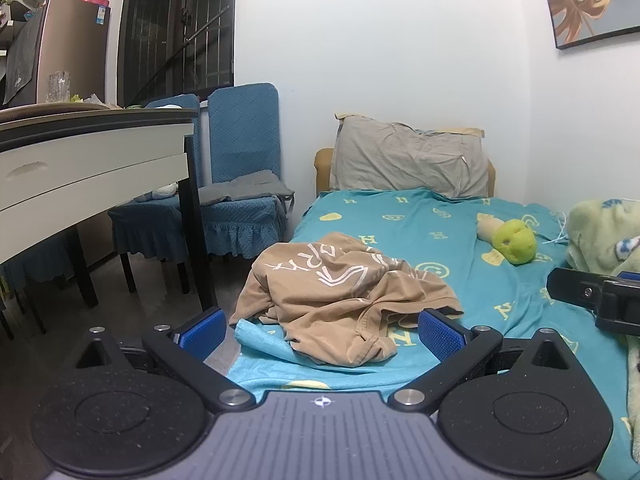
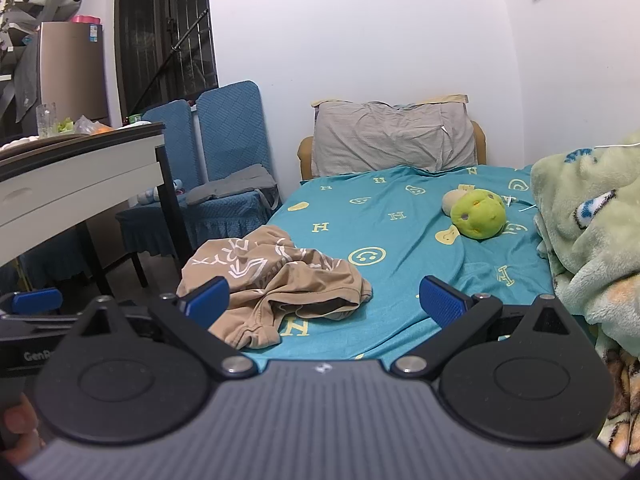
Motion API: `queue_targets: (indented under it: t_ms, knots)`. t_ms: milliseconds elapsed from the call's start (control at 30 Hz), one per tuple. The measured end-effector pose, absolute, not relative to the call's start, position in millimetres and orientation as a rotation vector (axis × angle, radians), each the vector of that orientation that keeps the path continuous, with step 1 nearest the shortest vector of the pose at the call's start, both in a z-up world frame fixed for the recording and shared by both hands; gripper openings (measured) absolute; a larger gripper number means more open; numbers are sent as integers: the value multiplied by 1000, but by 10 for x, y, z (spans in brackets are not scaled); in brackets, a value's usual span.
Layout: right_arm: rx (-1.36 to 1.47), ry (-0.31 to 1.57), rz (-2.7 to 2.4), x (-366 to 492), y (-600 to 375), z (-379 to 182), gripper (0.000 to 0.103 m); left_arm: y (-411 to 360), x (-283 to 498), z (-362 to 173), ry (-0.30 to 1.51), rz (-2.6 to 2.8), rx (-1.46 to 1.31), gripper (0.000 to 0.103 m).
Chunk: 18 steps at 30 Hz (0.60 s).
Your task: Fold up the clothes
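Crumpled tan shirt on the bed, just beyond both wide-open, empty jaws.

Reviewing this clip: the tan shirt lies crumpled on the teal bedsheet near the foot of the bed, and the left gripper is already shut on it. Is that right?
Not quite. The tan shirt does lie crumpled on the teal bedsheet, but the left gripper is open, its jaws spread wide and holding nothing, as the left wrist view shows.

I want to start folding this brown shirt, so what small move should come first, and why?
Probably bring the left hand-held gripper forward to the shirt's near hem: the shirt lies crumpled on the bed, and both the left and the right hand-held gripper are open and empty.
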State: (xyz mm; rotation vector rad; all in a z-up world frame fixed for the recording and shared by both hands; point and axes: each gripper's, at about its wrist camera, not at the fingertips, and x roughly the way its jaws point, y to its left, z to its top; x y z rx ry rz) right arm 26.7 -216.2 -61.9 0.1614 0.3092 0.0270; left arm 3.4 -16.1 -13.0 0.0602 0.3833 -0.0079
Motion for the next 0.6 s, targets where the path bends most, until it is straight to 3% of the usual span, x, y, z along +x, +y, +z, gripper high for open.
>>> queue_targets:
  t_ms: [600]
  knots:
    - [220, 337, 38, 393, -2215, -494, 103, -192, 74, -179, 416, -24, 95, 103]
